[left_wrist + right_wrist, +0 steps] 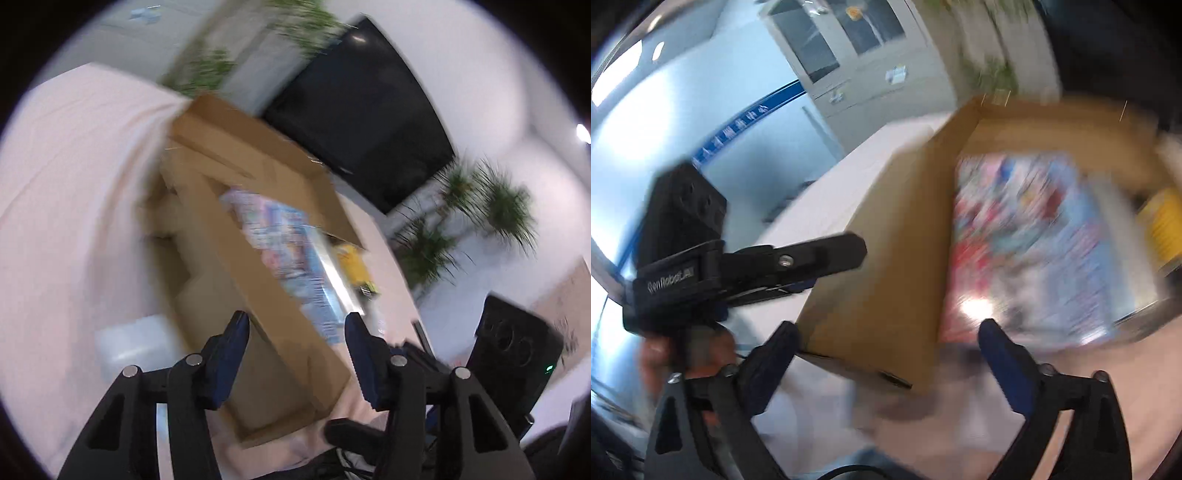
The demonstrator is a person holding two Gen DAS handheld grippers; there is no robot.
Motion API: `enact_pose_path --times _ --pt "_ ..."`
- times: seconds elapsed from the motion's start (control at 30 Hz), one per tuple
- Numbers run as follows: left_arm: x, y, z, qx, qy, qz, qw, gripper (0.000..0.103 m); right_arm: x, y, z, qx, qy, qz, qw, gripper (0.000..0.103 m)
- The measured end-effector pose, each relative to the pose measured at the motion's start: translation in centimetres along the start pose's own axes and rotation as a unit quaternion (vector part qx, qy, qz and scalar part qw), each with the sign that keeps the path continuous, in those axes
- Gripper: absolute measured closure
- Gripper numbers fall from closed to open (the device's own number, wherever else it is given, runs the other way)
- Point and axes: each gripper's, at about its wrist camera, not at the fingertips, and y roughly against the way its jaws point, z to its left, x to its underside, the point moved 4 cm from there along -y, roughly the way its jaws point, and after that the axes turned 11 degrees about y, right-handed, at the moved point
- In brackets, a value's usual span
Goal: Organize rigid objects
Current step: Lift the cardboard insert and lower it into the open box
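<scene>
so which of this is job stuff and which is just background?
Job:
- cardboard box
- colourful flat pack in the box
- yellow item in the box
- left gripper, right gripper, both open and empty

Background:
- black screen
- plants
- cabinet
- translucent tub, beside the box, blurred

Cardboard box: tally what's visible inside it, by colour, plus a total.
Contents of the cardboard box, both views blurred:
Multicoloured, flat printed pack: 1
Yellow, yellow item beside the pack: 1
Total: 2
Motion blur could hide smaller things, and the far side of the box interior is unclear.
</scene>
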Motion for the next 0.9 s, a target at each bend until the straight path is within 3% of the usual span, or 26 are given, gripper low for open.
enact_pose_path --times 0.1,0.17,0.23,0.27,0.33,0.43,0.57,0.63,0.7,0.83,0.9 --pt "0.2 -2.2 -1.5 0.02 -0.015 0.029 0.9993 0.054 -1.1 1.7 -0.2 0.027 0.017 -0.007 0.999 0.003" --pt "0.2 -2.9 -1.7 0.028 -0.013 0.038 0.9988 0.055 -1.9 0.5 -0.8 0.03 0.017 0.005 0.999 0.015" --pt "0.6 -2.0 -0.4 0.006 -0.006 0.022 0.9997 0.055 -2.0 -1.5 -1.6 0.037 0.009 0.029 0.999 0.062" --pt "0.7 -1.1 0.3 -0.004 0.003 0.009 0.9999 0.055 -2.1 -2.0 -1.8 0.035 0.004 0.036 0.999 0.069" --pt "1.2 1.5 2.7 -0.038 0.029 -0.027 0.9985 0.055 -1.8 -3.2 -2.4 0.007 -0.014 0.04 0.999 0.071" --pt "2.4 3.0 6.1 -0.136 0.078 -0.038 0.9869 0.05 -1.0 -4.7 -3.0 -0.008 -0.015 0.044 0.999 0.075" --pt "4.6 1.4 7.1 -0.142 0.098 0.007 0.985 0.051 0.4 -6.7 -1.8 -0.048 -0.016 0.07 0.996 0.08" --pt "5.1 0.9 7.1 -0.173 0.089 0.004 0.9808 0.052 0.7 -8.3 -1.4 -0.037 -0.005 0.089 0.995 0.082" --pt "5.3 0.8 7.4 -0.209 0.076 -0.009 0.9749 0.079 1.3 -9.5 -0.8 -0.019 0.01 0.11 0.994 0.082" --pt "4.7 1.6 6.5 -0.235 0.046 -0.04 0.9701 0.086 1.5 -10.9 -0.5 -0.013 0.014 0.116 0.993 0.083" --pt "4.0 2.8 5.7 -0.239 0.035 -0.061 0.9685 0.086 0.7 -10.7 0.4 -0.014 0.024 0.094 0.995 0.083"
